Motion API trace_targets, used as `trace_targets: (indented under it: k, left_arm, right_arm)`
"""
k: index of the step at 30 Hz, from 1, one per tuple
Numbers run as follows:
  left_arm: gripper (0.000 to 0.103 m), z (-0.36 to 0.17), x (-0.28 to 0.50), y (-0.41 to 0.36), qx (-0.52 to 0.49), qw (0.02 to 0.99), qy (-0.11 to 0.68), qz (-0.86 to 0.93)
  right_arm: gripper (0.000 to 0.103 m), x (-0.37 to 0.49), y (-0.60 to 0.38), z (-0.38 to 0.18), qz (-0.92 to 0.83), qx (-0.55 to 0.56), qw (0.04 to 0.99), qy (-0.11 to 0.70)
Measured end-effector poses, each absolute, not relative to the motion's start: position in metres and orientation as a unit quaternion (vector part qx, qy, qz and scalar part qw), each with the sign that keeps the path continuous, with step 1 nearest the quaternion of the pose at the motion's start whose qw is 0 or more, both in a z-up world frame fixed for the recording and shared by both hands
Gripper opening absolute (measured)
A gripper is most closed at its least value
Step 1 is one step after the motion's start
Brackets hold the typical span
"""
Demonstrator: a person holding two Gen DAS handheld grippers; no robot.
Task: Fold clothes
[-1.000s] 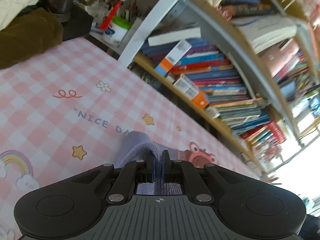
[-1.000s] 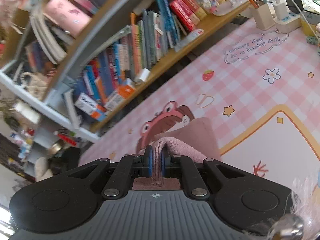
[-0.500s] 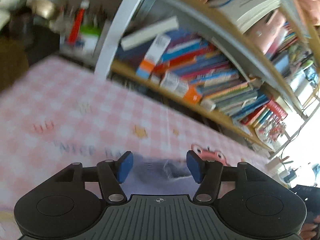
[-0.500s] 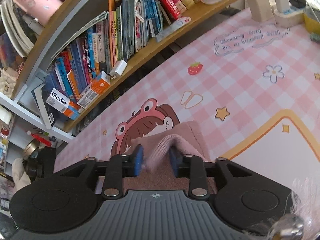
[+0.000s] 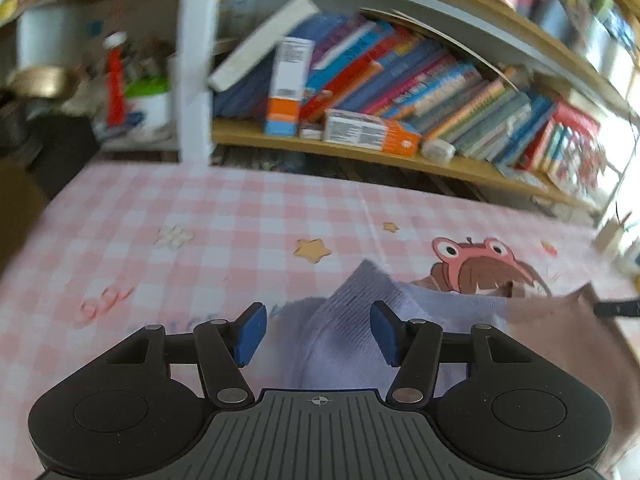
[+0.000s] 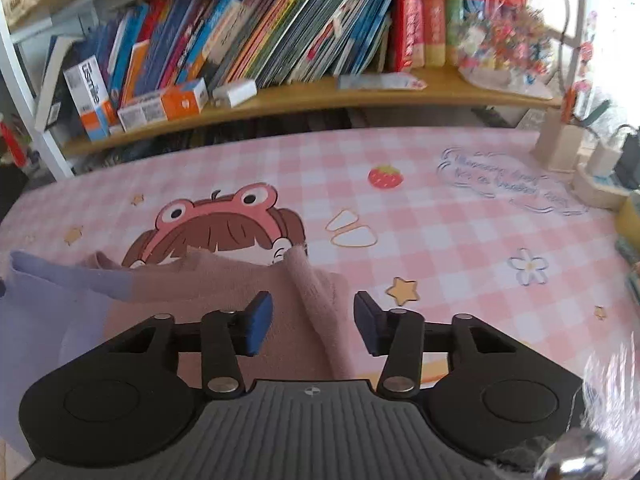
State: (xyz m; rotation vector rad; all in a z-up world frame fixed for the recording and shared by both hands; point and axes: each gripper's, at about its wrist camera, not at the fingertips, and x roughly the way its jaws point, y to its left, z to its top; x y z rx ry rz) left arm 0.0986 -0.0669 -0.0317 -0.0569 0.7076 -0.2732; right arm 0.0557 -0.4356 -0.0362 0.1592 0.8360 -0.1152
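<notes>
The garment (image 5: 348, 344), a soft knit piece that is lavender on one half and dusty pink on the other, lies on the pink checked mat (image 5: 248, 216), with its upper edge overlapping the lower part of the frog-hat girl cartoon (image 6: 218, 224) printed on that mat. The lavender half sits to the left of the cartoon and the pink half (image 6: 224, 292) directly below it.

The left gripper (image 5: 318, 332) stands wide open over the lavender half, below and left of the cartoon; a raised ridge of the knit runs up between its blue pads (image 5: 250, 332) without touching either one, so it holds nothing.

The right gripper (image 6: 314, 328) is likewise spread wide, just below the cartoon's right side. A rolled pink fold (image 6: 316, 300) rises between its pads (image 6: 258, 326), free of both.

Beyond the cartoon, past the far edge of the mat, a wooden shelf (image 6: 304, 100) carries leaning rows of books (image 6: 256, 36) and an orange and white box (image 6: 164, 106). To the right of the cartoon the mat shows a printed strawberry (image 6: 385, 177) and a star (image 6: 403, 290).
</notes>
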Motion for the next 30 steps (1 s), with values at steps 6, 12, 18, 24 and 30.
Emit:
trace_targets:
  k: [6,12,18,24,30]
  left_arm:
    - [0.003,-0.04,0.115,-0.049,-0.087,0.919,0.366,-0.119]
    - [0.005,-0.065,0.123,-0.05,-0.084,0.911,0.391,-0.101]
    - [0.012,-0.064,0.119,-0.05,-0.085,0.915,0.382,-0.095]
    - [0.017,-0.036,0.096,-0.041,-0.095,0.933,0.336,-0.089]
    - [0.017,-0.017,0.045,-0.023,-0.131,0.936,0.318,-0.076]
  right_arm:
    - [0.004,0.055,-0.446,-0.028,-0.047,0.115,0.916,0.382]
    - [0.004,0.066,-0.457,-0.055,-0.069,0.124,0.899,0.415]
    - [0.006,0.069,-0.459,-0.06,-0.059,0.126,0.896,0.422]
    - [0.036,0.05,-0.461,-0.041,-0.064,0.135,0.899,0.411]
    - [0.036,0.003,-0.459,-0.031,-0.053,0.148,0.902,0.402]
